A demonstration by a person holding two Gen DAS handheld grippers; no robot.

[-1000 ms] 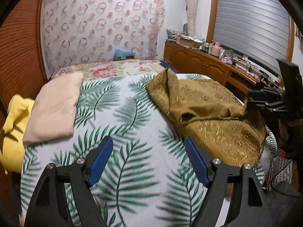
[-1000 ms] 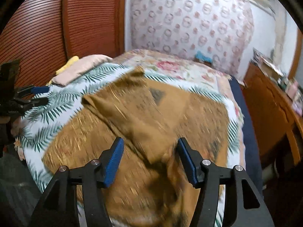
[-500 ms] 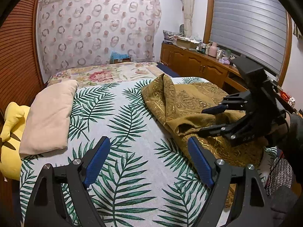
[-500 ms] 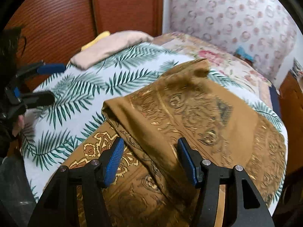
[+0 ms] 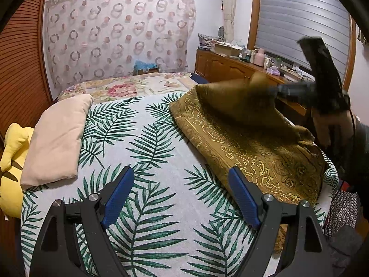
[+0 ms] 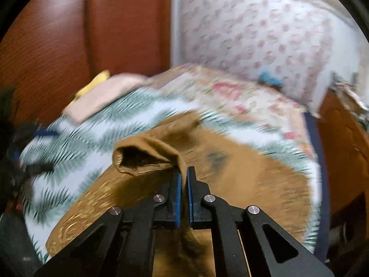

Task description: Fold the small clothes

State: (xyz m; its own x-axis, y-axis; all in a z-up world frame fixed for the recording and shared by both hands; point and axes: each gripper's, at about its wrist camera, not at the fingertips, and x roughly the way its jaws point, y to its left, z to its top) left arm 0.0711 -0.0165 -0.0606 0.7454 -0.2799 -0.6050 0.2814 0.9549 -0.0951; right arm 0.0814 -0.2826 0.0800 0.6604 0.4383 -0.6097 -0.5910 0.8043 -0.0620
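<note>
A mustard-brown garment with gold pattern [image 5: 258,147] lies spread on the right side of the palm-leaf bedspread [image 5: 143,147]. In the right wrist view my right gripper [image 6: 183,173] is shut on a raised fold of that garment [image 6: 147,152], which stands up as a loop above the rest. In the left wrist view the same gripper [image 5: 279,91] shows blurred at the right, lifting the cloth's far edge. My left gripper [image 5: 182,184] hangs open over bare bedspread, just left of the garment's near edge, nothing between its blue pads.
A folded beige cloth [image 5: 57,136] and a yellow plush toy [image 5: 11,157] lie at the bed's left edge. A wooden dresser with clutter [image 5: 242,67] runs along the right wall. A louvred wooden door [image 5: 20,53] stands left. A patterned bag [image 5: 341,210] sits low right.
My right gripper moved across the garment, closed on a fold and lifted it. The left gripper stayed over the bedspread, open.
</note>
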